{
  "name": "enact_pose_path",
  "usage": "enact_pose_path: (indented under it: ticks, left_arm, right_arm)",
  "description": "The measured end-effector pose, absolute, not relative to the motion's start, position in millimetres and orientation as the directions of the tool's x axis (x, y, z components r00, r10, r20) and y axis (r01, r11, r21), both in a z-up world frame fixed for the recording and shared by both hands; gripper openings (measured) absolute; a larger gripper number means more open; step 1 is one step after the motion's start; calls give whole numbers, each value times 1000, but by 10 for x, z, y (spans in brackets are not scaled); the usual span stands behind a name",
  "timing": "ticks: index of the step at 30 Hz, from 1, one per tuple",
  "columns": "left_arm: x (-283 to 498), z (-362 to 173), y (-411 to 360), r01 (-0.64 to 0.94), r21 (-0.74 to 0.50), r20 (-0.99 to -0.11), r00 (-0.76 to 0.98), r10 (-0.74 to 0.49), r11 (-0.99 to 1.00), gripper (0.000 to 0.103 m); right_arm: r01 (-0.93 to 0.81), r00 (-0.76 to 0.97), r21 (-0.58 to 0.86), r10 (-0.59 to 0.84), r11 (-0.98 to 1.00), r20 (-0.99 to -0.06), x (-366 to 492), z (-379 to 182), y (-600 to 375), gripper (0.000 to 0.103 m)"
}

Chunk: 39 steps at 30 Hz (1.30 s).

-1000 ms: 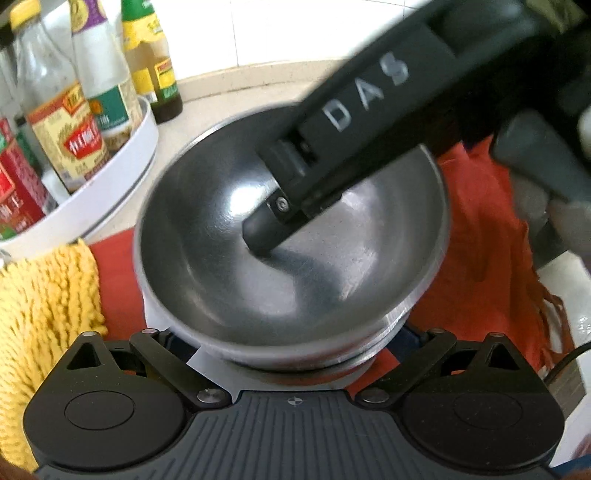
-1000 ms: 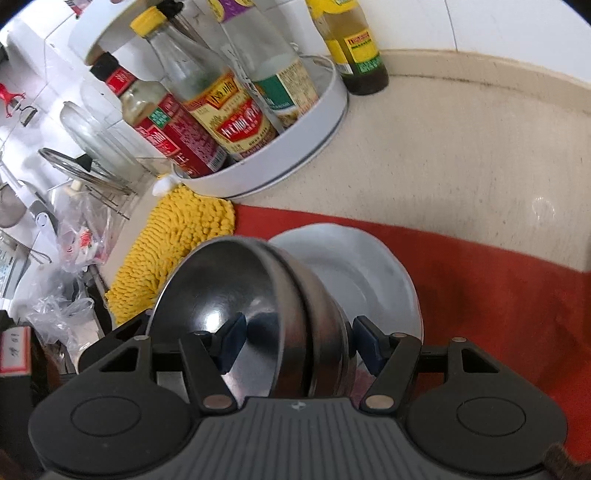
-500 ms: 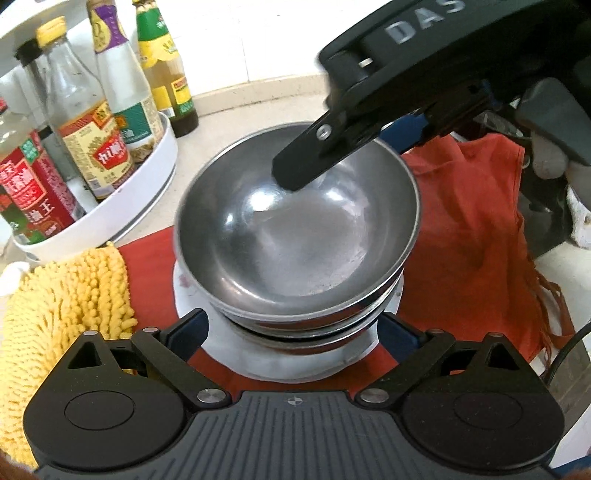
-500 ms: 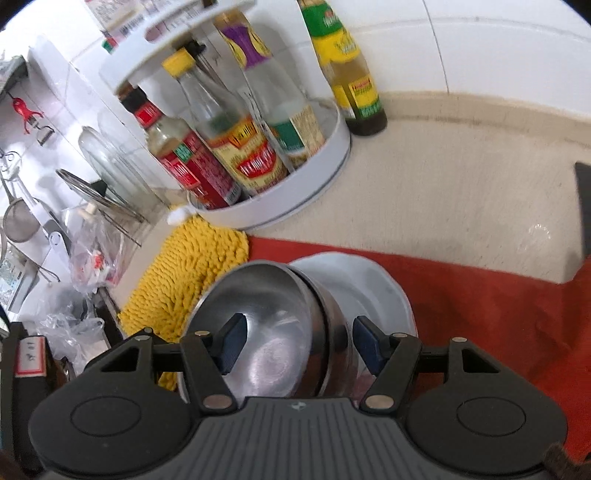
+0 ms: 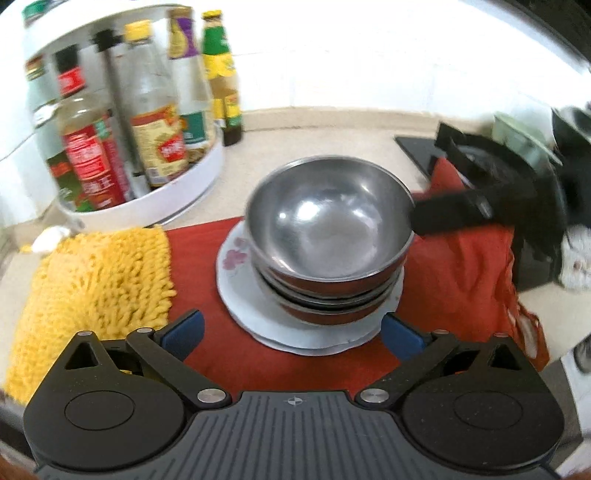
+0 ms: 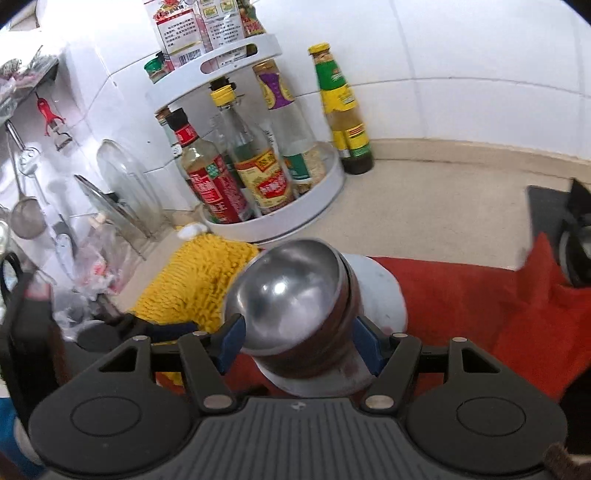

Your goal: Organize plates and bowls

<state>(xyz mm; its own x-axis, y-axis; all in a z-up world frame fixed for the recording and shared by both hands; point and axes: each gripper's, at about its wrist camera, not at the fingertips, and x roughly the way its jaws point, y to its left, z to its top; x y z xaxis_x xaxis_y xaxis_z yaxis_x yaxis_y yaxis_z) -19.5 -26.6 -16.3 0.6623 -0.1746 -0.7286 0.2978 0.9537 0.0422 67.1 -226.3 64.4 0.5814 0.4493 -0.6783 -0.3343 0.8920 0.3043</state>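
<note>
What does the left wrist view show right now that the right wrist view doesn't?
Only the left wrist view shows the pink flower print on the white ceramic plate, the three nested steel bowls seen from the side, and the left gripper, its jaws opening with nothing between them. Only the right wrist view shows the wire strainer and red peeler hanging on the wall, and the right gripper. Both show the bowl stack on the plate, red cloth, yellow shaggy mat and white bottle rack.

Bottle labels [image 6: 221, 192] and packets [image 6: 177, 33] carry print, none legible
</note>
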Motion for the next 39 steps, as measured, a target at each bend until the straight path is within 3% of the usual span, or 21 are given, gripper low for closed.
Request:
enact_pose_path:
  ticks: [15, 39]
  left_arm:
    - [-380, -127, -129, 143, -24, -683, 720, -121, 989, 103]
    - [-446, -113, -195, 98, 5, -679, 731, -68, 995, 99]
  right_arm:
    - [-188, 718, 165, 250, 968, -650, 40, 427, -2199, 61]
    - [-134, 732, 183, 222, 974, -644, 11, 319, -2224, 62]
